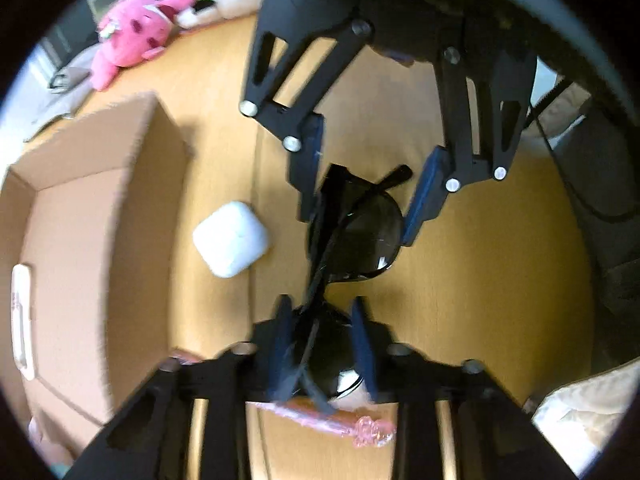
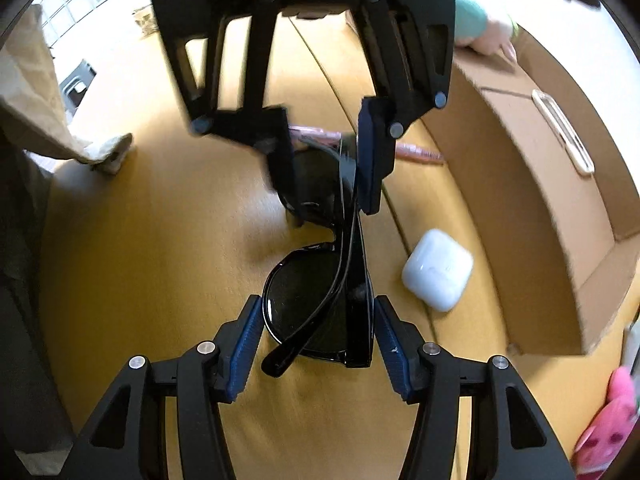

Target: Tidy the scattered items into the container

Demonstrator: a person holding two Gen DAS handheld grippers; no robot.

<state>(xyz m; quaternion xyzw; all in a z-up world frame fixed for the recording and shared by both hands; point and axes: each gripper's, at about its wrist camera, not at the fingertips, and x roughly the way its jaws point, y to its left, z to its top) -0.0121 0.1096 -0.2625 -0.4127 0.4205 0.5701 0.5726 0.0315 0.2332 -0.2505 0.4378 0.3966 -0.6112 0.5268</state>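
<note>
Black sunglasses (image 1: 360, 240) (image 2: 316, 312), folded, hang a little above the wooden table with a gripper at each end. My right gripper (image 2: 318, 300) (image 1: 358, 228) is shut across one lens, its blue pads against the rim on both sides. My left gripper (image 1: 322, 308) (image 2: 326, 200) holds the other lens between its fingers; one finger is blurred, and the pads look pressed on the frame. A white earbud case (image 1: 230, 238) (image 2: 438, 268) lies on the table beside the open cardboard box (image 1: 80, 240) (image 2: 520, 180). A pink wrapped stick (image 1: 340, 420) (image 2: 420, 154) lies under the left gripper.
A flat white object (image 1: 20, 320) (image 2: 564, 136) lies inside the box. A pink plush toy (image 1: 132, 36) (image 2: 608, 432) rests past the box's end. A crumpled paper bag (image 2: 32, 100) sits on the far side from the box. A hand in a teal sleeve (image 2: 480, 20) is by the box corner.
</note>
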